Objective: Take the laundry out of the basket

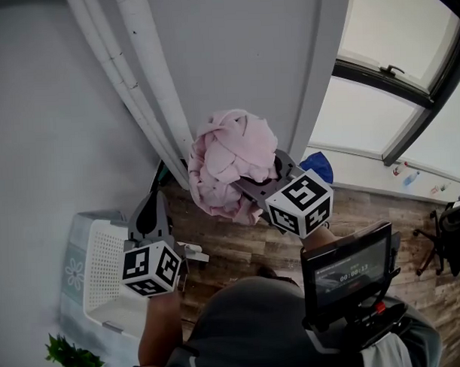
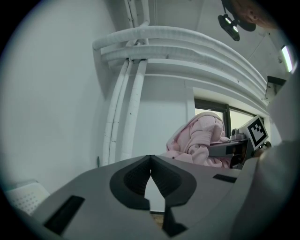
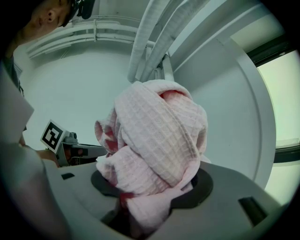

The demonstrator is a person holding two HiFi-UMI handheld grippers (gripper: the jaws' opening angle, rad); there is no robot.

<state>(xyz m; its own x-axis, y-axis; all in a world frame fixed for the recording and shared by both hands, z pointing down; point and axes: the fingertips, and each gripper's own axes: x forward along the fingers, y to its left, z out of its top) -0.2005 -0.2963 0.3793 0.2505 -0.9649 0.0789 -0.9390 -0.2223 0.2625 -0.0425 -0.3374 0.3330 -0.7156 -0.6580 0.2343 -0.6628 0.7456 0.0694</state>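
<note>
Between right gripper (image 1: 264,179) fingers: bunched pink towel (image 3: 157,136), clamped.
Left gripper (image 2: 150,161) fingers: pressed together.
Below left fingers: white basket (image 1: 105,274).

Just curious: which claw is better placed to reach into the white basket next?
Left. The left claw is empty, shut, close by the white basket; the right claw is raised, gripping the pink towel.

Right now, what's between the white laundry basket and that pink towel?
The left gripper, its fingers shut and empty, sits between the white laundry basket and the pink towel; the head view shows it.
</note>
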